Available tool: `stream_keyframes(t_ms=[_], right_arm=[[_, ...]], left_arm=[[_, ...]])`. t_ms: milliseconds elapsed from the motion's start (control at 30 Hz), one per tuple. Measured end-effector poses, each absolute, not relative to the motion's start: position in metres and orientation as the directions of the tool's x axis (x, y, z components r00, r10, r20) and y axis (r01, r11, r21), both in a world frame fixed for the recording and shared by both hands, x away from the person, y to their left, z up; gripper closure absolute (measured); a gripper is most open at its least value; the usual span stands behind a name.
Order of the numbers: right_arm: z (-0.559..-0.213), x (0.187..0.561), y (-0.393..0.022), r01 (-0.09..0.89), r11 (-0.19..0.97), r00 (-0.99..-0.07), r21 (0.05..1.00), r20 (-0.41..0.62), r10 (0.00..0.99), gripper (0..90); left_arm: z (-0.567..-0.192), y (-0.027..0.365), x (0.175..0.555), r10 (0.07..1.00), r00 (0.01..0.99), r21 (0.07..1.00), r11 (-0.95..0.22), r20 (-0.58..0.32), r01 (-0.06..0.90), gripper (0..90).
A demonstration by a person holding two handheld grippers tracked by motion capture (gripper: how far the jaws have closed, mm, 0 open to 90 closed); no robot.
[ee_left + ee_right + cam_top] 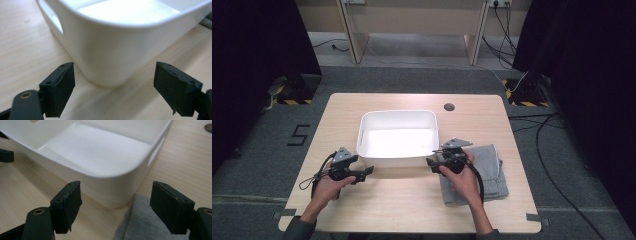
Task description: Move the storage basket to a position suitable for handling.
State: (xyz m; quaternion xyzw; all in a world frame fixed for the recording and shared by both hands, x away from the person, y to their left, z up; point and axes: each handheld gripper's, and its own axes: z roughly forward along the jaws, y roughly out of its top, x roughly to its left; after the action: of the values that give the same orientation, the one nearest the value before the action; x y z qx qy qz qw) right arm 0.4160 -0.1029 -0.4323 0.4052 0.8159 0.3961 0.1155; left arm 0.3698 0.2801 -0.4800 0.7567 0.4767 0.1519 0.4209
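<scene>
the left gripper (368, 171) and right gripper (431, 163) both have their jaws apart with nothing between them, each just short of a near corner of the empty white rectangular plastic tub (397, 137) on the light wooden table (412, 205). the folded grey fabric garment (492, 172) lies directly under the right gripper, beside the tub. judging by this, nothing is gripped or packed yet; picking up the garment and placing it in the tub remain.

grey floor (257, 165), black curtains (252, 45), wooden table (412, 200).
</scene>
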Motion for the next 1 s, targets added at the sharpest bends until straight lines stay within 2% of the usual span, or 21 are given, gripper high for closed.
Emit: stream_keyframes(t_ms=[67,267,467,600,667,800,900,1000], right_arm=[[-0.425,0.409,-0.125,0.565,0.347,-0.623,0.749,0.111,0.774,26.1],[-0.422,0.406,-0.162,0.588,0.331,-0.553,0.738,0.069,0.830,26.6],[-0.440,0.409,-0.193,0.646,0.348,-0.494,0.679,0.024,0.869,26.6],[-0.465,0.405,-0.197,0.703,0.394,-0.507,0.592,0.029,0.862,26.4],[-0.467,0.404,-0.196,0.708,0.395,-0.506,0.586,0.031,0.862,25.6],[-0.474,0.390,-0.194,0.674,0.393,-0.497,0.626,-0.010,0.868,26.3],[-0.475,0.383,-0.192,0.668,0.386,-0.486,0.636,-0.020,0.874,26.6],[-0.475,0.371,-0.188,0.672,0.380,-0.478,0.635,-0.020,0.878,26.6]], left_arm=[[-0.479,0.284,0.361,0.866,0.464,0.765,-0.166,-0.189,0.623,17.4],[-0.480,0.273,0.351,0.872,0.446,0.752,-0.152,-0.204,0.641,17.5],[-0.485,0.260,0.338,0.867,0.465,0.747,-0.187,-0.180,0.638,17.4],[-0.488,0.251,0.329,0.857,0.496,0.742,-0.241,-0.139,0.625,17.4],[-0.489,0.249,0.327,0.857,0.500,0.739,-0.256,-0.126,0.624,17.4],[-0.496,0.248,0.325,0.856,0.504,0.720,-0.279,-0.113,0.635,16.9],[-0.498,0.245,0.323,0.854,0.515,0.722,-0.312,-0.071,0.617,16.7],[-0.499,0.245,0.322,0.855,0.514,0.726,-0.313,-0.066,0.613,15.6]])
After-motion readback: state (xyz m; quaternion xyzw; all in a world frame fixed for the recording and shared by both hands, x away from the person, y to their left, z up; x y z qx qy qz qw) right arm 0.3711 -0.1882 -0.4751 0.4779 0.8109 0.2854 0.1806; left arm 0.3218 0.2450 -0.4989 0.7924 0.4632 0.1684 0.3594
